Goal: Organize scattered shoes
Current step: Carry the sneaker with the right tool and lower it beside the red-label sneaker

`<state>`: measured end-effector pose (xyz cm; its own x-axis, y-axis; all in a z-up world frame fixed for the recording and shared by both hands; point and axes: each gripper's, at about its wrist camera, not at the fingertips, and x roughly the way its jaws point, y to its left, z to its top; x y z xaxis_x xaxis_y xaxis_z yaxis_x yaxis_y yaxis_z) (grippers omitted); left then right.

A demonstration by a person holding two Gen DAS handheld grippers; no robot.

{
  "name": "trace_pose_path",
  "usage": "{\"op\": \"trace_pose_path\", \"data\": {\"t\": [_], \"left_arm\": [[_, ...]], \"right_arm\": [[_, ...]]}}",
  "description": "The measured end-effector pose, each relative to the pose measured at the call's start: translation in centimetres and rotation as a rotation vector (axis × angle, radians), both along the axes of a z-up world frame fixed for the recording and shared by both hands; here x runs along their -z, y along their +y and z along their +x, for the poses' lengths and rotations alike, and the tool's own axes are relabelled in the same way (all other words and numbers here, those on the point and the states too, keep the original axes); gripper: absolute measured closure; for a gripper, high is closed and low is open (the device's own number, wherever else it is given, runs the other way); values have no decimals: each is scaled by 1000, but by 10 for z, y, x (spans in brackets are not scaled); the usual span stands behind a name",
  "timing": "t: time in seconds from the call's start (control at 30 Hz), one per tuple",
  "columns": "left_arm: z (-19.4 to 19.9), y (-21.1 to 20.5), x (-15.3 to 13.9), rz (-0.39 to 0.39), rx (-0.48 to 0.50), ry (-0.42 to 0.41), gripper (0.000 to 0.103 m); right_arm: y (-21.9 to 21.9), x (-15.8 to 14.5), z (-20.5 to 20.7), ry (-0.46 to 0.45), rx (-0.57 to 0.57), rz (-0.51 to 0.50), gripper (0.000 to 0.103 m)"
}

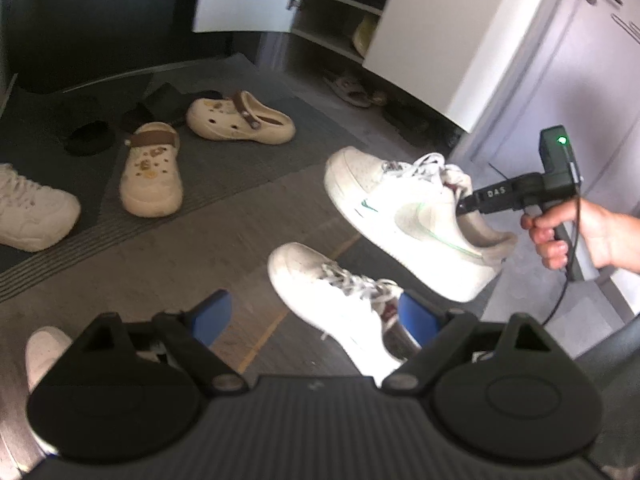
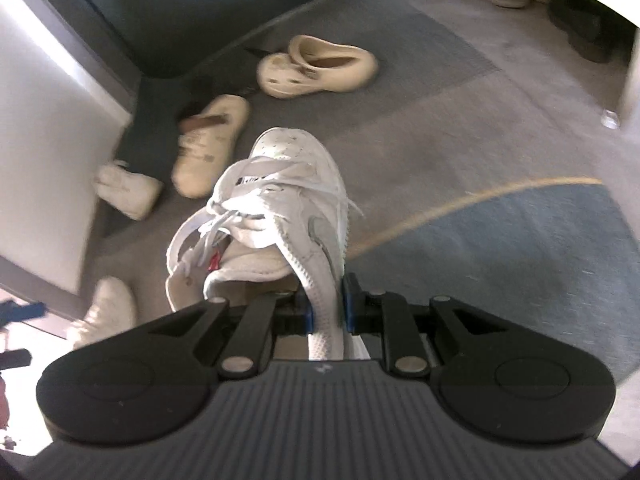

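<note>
White sneaker (image 2: 280, 208) with loose laces hangs off the floor at centre frame in the right wrist view, its padded heel collar pinched between the blue pads of the right gripper (image 2: 328, 304), which is clenched on it. In the left wrist view the same shoe sits at centre right, toe tipped toward the upper left, a green swoosh on its smooth leather side; a hand (image 1: 580, 236) grips the tool's handle at the right edge.

Its mate, a second white sneaker (image 1: 340, 300), lies on the grey carpet (image 1: 160, 256) at lower centre, its heel hidden behind the left gripper (image 1: 316, 316), whose blue pads stand wide apart and hold nothing.

Further out, two cream clogs (image 1: 152, 168) with brown straps and charms rest on a darker ribbed mat (image 1: 224, 168) at upper left. Another white shoe (image 1: 32, 208) is cut off by the left edge. Dark items behind the clogs are too murky to name. At top, an open white cabinet (image 1: 440, 40) shows shelves with blurred footwear inside.
</note>
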<state>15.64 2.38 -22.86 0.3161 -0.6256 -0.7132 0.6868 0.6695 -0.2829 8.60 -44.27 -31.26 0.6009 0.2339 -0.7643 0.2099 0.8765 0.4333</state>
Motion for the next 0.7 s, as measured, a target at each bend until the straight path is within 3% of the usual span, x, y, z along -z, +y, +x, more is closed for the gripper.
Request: {"op": "trace_pose_path", "data": {"t": [0.2,0.37,0.57,0.7], "left_arm": [[10,18,1,-20,-50,2,11],[17,36,2,-28,-97,6,11],[25,56,10,-38,-165,42,11],[29,63,18,-26,-200,69,11]], "right_arm": [[63,0,26,-39,-60,113,85],[114,29,43,-4,-109,173,85],[152,72,42,54,-122,114,85],[168,82,30,63,-129,-5,84]]}}
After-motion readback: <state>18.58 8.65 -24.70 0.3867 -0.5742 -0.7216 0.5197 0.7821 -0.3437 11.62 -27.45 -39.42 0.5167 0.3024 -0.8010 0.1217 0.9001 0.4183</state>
